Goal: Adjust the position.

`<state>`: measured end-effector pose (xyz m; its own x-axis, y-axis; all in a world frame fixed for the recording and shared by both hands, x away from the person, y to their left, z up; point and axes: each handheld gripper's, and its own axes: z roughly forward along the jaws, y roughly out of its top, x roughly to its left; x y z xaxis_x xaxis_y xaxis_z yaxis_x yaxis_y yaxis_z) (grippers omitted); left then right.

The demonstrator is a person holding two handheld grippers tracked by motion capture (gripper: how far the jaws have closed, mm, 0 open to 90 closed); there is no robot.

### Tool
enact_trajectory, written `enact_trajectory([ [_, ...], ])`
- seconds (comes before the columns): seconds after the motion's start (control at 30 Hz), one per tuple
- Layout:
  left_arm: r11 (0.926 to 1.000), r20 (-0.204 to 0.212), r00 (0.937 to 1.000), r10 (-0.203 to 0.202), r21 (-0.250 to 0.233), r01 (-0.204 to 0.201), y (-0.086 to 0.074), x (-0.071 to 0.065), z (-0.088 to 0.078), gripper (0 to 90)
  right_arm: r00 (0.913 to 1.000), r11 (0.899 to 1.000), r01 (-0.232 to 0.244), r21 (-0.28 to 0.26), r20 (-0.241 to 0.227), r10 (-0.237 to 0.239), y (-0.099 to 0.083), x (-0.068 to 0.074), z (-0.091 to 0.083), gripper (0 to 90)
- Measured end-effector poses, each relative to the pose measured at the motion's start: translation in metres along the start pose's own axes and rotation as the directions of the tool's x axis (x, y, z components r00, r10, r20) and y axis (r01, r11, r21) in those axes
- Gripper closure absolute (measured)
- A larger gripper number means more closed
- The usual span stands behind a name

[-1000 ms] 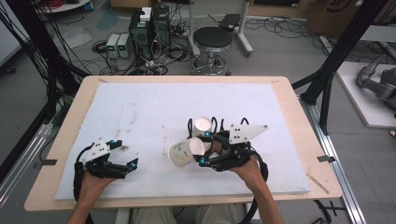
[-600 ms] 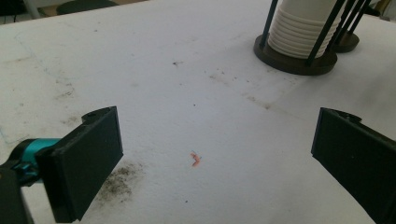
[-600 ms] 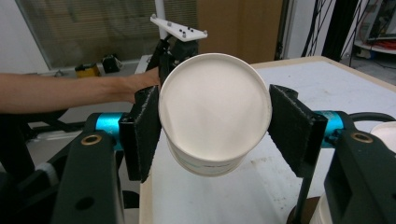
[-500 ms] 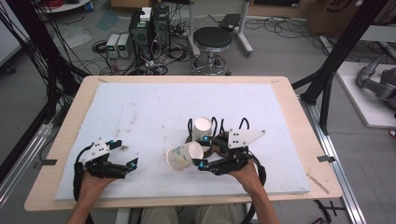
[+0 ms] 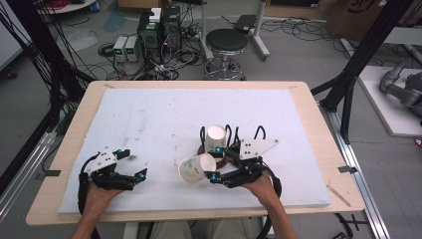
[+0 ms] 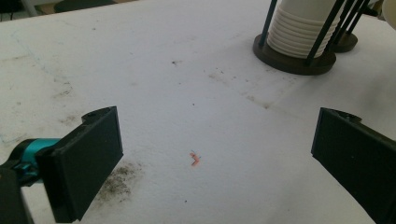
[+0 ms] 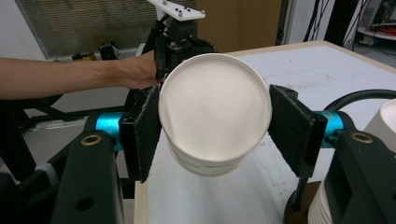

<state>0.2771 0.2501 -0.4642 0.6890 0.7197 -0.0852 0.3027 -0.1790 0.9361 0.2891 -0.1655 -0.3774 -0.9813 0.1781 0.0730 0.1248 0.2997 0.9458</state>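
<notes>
White foam board (image 5: 149, 119) covers the wooden table (image 5: 318, 129); lab floor w/ cables and a stool (image 5: 226, 42) sits beyond, at frame top.

Paper cup (image 5: 195, 169) is at lower centre of the high view, tipped on its side w/ mouth toward the lower left, lifted off the board. Right gripper (image 5: 215, 174) has it: in the right gripper view the cup (image 7: 215, 112) sits centre frame, base toward the camera, both black pads pressing its wall, jaws closed as far as the cup allows. Just above it in the high view stands the cup stack (image 5: 216, 138) in a dark wire holder (image 5: 203, 134); a second holder (image 5: 260, 132) is just right of it. In the left gripper view the stack (image 6: 299, 28) is at upper right.

Left gripper (image 5: 133, 174) rests at lower left, well apart from the cup, jaws wide apart w/ nothing between them; a small pink scrap (image 6: 195, 159) lies on the board between them.

Step in hand, prob.: one cup separated from the stack and carried clear. Next move likely calls for turning it upright and setting it on bare board, w/o crushing the thin wall.
</notes>
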Motion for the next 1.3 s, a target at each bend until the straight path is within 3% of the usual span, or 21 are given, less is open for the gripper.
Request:
enact_trajectory([
  [0.27, 1.0000, 0.014, 0.9999, -0.006, -0.006, 0.007, 0.001, 0.001, -0.001, 1.9, 1.0000, 1.000, 0.002, 0.008, 0.004, -0.002, 0.000, -0.001, 0.000, 38.0],
  [0.33, 0.9998, 0.070, 0.9975, -0.006, -0.020, 0.008, 0.006, 0.002, -0.006, 1.9, 1.0000, 1.000, -0.003, 0.012, 0.005, 0.003, -0.001, -0.002, -0.001, 38.0],
  [0.43, 0.9987, 0.088, 0.9960, 0.015, -0.050, -0.010, 0.012, 0.002, -0.010, 1.9, 1.0000, 1.000, -0.002, 0.012, 0.001, 0.002, -0.001, -0.002, 0.000, 38.0],
  [0.5, 0.9975, 0.131, 0.9907, 0.035, -0.066, -0.026, 0.020, 0.002, -0.015, 1.9, 1.0000, 1.000, -0.002, 0.013, -0.001, 0.002, -0.001, -0.002, 0.000, 38.0],
  [0.53, 0.9964, 0.208, 0.9769, 0.049, -0.077, -0.034, 0.030, 0.002, -0.020, 1.9, 1.0000, 1.000, 0.001, 0.013, -0.008, -0.001, 0.000, -0.002, 0.000, 38.0],
  [0.57, 0.9964, 0.208, 0.9769, 0.049, -0.077, -0.034, 0.030, 0.002, -0.020, 1.9, 1.0000, 1.000, 0.001, 0.013, -0.008, -0.001, 0.000, -0.002, 0.000, 38.0],
  [0.67, 0.9933, 0.294, 0.9511, 0.096, -0.090, -0.072, 0.046, 0.000, -0.025, 1.9, 0.9999, 1.000, 0.004, 0.012, -0.014, -0.004, 0.000, -0.001, 0.001, 38.0],
  [0.7, 0.9918, 0.322, 0.9402, 0.112, -0.095, -0.085, 0.052, -0.001, -0.026, 1.9, 0.9999, 1.000, 0.007, 0.012, -0.016, -0.007, 0.001, -0.001, 0.001, 38.0],
  [0.73, 0.9878, 0.358, 0.9221, 0.147, -0.102, -0.118, 0.061, -0.003, -0.026, 1.9, 0.9998, 1.000, 0.006, 0.013, -0.020, -0.005, 0.001, -0.001, 0.002, 38.0],
  [0.77, 0.9878, 0.358, 0.9221, 0.147, -0.102, -0.118, 0.061, -0.003, -0.026, 1.9, 0.9998, 1.000, 0.006, 0.013, -0.020, -0.005, 0.001, -0.001, 0.002, 38.0],
  [0.83, 0.9850, 0.390, 0.9055, 0.168, -0.102, -0.139, 0.067, -0.005, -0.025, 1.9, 0.9996, 1.000, 0.011, 0.014, -0.025, -0.011, 0.002, 0.000, 0.002, 38.0],
  [0.87, 0.9825, 0.414, 0.8915, 0.184, -0.102, -0.156, 0.071, -0.008, -0.022, 1.9, 0.9996, 1.000, 0.014, 0.015, -0.024, -0.014, 0.002, 0.001, 0.003, 38.0],
  [0.9, 0.9825, 0.414, 0.8915, 0.184, -0.102, -0.156, 0.071, -0.008, -0.022, 1.9, 0.9996, 1.000, 0.014, 0.015, -0.024, -0.014, 0.002, 0.001, 0.003, 38.0],
  [0.93, 0.9809, 0.439, 0.8773, 0.193, -0.106, -0.163, 0.073, -0.010, -0.018, 1.9, 0.9994, 1.000, 0.019, 0.015, -0.029, -0.018, 0.002, 0.001, 0.003, 38.0],
  [0.97, 0.9809, 0.439, 0.8773, 0.193, -0.106, -0.163, 0.073, -0.010, -0.018, 1.9, 0.9994, 1.000, 0.019, 0.015, -0.029, -0.018, 0.002, 0.001, 0.003, 38.0],
  [1.03, 0.9801, 0.464, 0.8637, 0.197, -0.113, -0.163, 0.073, -0.014, -0.012, 1.9, 0.9990, 1.000, 0.024, 0.013, -0.038, -0.024, 0.003, 0.002, 0.003, 38.0],
  [1.3, 0.9691, 0.556, 0.7960, 0.240, -0.187, -0.161, 0.079, -0.039, 0.019, 1.9, 0.9977, 1.000, 0.025, -0.004, -0.063, -0.025, 0.004, 0.001, 0.005, 38.0],
])
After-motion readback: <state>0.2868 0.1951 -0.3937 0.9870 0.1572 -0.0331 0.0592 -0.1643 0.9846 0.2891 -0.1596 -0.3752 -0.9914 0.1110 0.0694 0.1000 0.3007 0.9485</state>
